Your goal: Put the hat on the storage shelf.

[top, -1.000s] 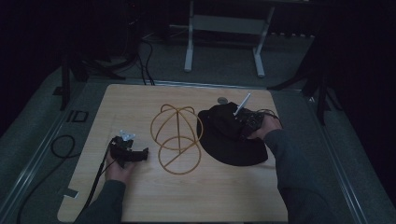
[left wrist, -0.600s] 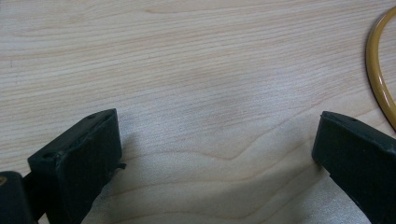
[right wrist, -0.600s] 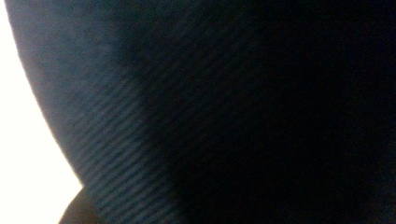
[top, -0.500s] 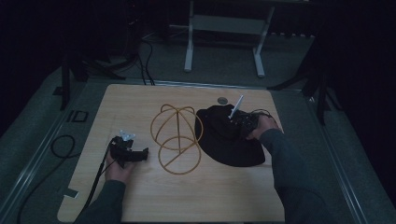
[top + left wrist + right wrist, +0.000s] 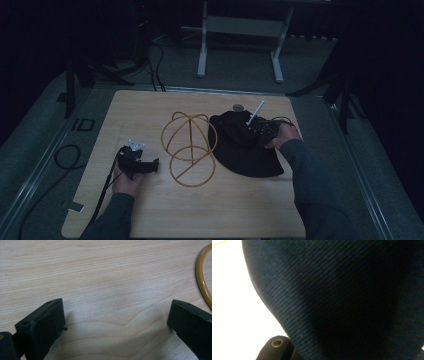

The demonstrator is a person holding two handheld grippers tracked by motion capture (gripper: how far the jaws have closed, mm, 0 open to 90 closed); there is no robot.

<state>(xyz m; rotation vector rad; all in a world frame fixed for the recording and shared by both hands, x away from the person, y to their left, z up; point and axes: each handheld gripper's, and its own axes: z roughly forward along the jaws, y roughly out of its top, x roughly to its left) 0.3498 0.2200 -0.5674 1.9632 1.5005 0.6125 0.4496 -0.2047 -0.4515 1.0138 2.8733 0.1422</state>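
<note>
Closing within the last moment, my right hand-held gripper (image 5: 256, 131) now clamps the dark hat (image 5: 245, 147) lying on the bench (image 5: 150, 107) beside the wire stand (image 5: 189, 148), ready for lifting, while my left hand-held gripper (image 5: 115, 322) rests apart, empty.

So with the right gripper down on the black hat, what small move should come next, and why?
Probably a short lift of the hat toward the wire stand. The right gripper has just been closing, and its own view shows dark fabric bunched close against the jaws, so it seems pinched. The left gripper rests open on the table, holding nothing.
</note>
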